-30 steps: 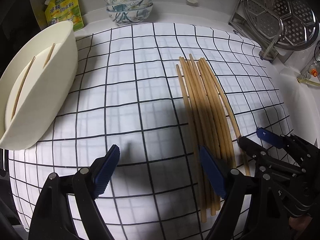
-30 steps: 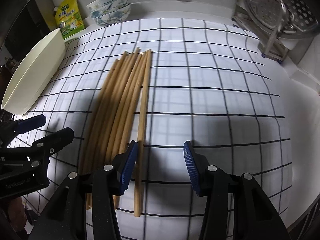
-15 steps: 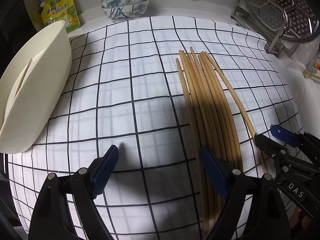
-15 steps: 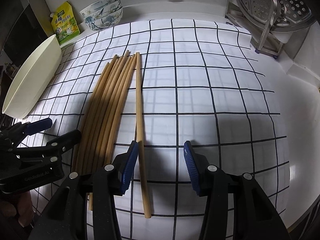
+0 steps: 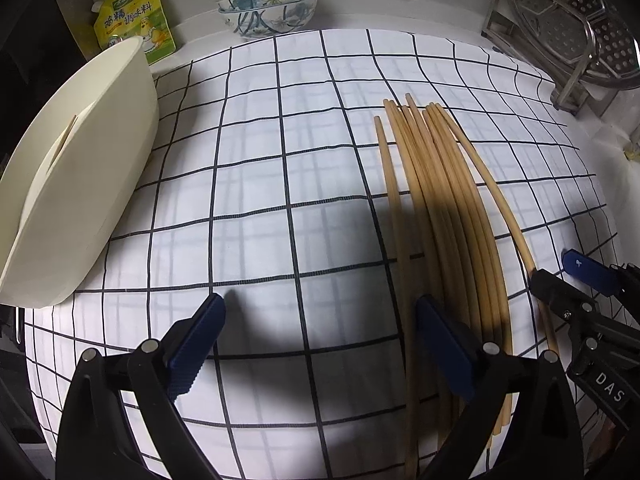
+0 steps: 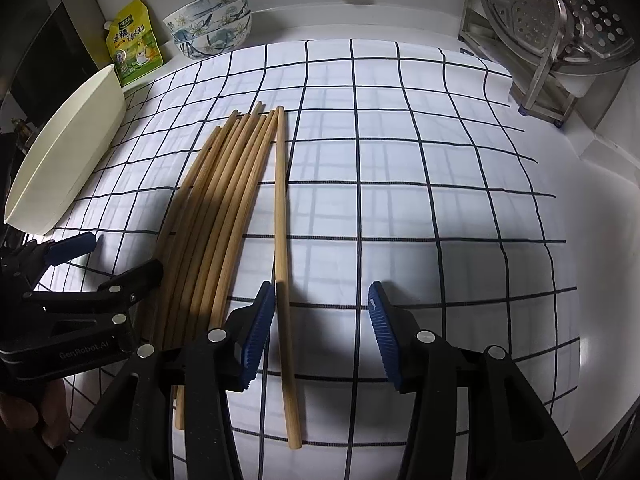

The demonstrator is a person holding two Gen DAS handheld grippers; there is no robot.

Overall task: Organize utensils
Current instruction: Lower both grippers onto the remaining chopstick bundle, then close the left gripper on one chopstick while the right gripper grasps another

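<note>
Rightmost chopstick (image 6: 282, 216) now split off from chopstick bundle (image 6: 216, 216), lying alone on checked cloth (image 6: 420, 208); a second ago it touched bundle. Right gripper (image 6: 322, 330) wide open, holding nothing, single stick just inside its left pad. Left gripper (image 5: 316, 344) wide open, empty, beside bundle. Sticks likely light, stiff, smooth, prone to rolling; pinch near thick end. Cream tub (image 5: 80, 184) well apart at left, sticks inside.
</note>
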